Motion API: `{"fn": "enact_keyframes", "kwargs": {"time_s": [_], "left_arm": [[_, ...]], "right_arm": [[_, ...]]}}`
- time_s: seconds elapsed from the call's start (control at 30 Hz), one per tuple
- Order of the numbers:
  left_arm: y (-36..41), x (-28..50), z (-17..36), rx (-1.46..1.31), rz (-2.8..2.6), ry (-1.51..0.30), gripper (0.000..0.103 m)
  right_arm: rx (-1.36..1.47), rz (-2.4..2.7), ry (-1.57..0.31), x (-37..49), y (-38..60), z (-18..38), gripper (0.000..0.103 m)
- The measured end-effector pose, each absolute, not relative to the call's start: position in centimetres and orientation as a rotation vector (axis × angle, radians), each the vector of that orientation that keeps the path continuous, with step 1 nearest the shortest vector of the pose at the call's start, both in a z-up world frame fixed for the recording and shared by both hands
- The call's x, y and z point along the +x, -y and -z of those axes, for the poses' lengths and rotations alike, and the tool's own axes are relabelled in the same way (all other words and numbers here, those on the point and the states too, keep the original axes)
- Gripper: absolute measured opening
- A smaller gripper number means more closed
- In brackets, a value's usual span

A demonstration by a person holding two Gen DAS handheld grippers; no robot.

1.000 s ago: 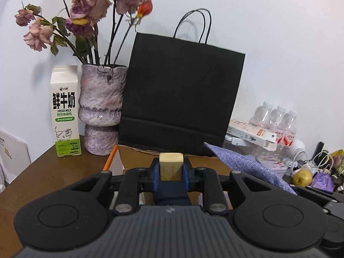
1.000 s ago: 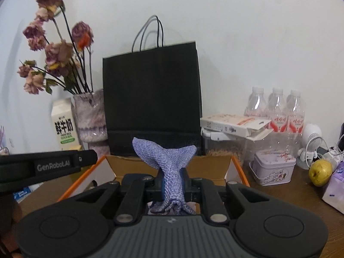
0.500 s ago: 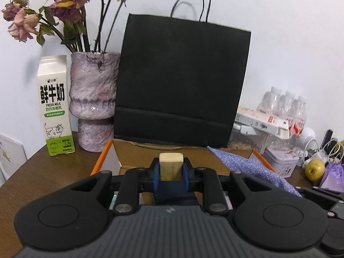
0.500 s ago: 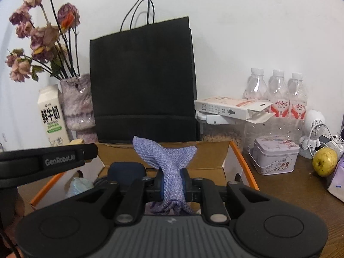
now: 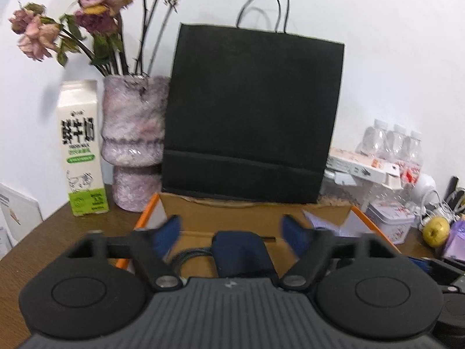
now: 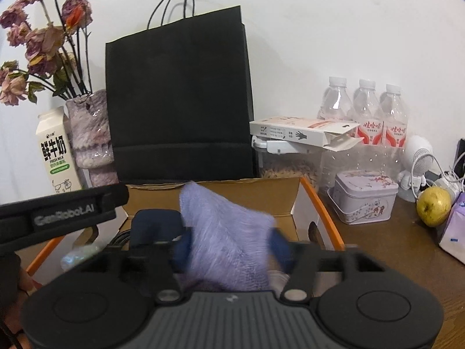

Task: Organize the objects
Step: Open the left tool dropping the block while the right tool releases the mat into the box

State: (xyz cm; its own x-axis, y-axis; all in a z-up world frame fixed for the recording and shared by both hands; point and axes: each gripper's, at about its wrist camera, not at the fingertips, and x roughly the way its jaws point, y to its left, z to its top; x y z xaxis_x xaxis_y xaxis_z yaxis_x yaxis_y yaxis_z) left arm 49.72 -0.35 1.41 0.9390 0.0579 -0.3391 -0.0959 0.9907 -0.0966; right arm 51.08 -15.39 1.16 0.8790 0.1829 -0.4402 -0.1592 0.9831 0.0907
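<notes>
An open cardboard box with orange-edged flaps sits in front of me, also in the right wrist view. My left gripper is open and empty above it; a dark blue object and a black cable lie inside. The tan block it held is out of sight. My right gripper is open, with the lavender knitted cloth loose between its fingers over the box. The left gripper's body shows at the left of the right wrist view.
A black paper bag stands behind the box. A milk carton and a vase of dried roses stand at the left. Water bottles, a white carton, a tin and a yellow-green fruit are at the right.
Both grippers have opened. The tan block has left the left gripper. The cloth has been let go by the right gripper and sags into the box.
</notes>
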Motion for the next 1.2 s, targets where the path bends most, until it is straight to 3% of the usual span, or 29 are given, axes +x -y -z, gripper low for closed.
{"fn": "enact_keyframes", "kwargs": {"time_s": [0.03, 0.07, 0.13, 1.2], "left_arm": [[0.3, 49.6, -1.4, -0.115, -0.089, -0.327, 0.102], [0.2, 49.5, -1.5, -0.120, -0.100, -0.312, 0.103], [0.1, 49.3, -1.6, -0.126, -0.114, -0.302, 0.103], [-1.2, 44.0, -4.4, -0.161, -0.077, -0.301, 0.103]], "right_arm": [[0.058, -0.173, -0.465, 51.1, 15.5, -1.2, 0.086], [0.058, -0.164, -0.467, 51.1, 15.5, -1.1, 0.096], [0.058, -0.157, -0.474, 51.3, 15.6, -1.1, 0.103], [0.041, -0.159, -0.403, 45.4, 16.5, -4.3, 0.103]]}}
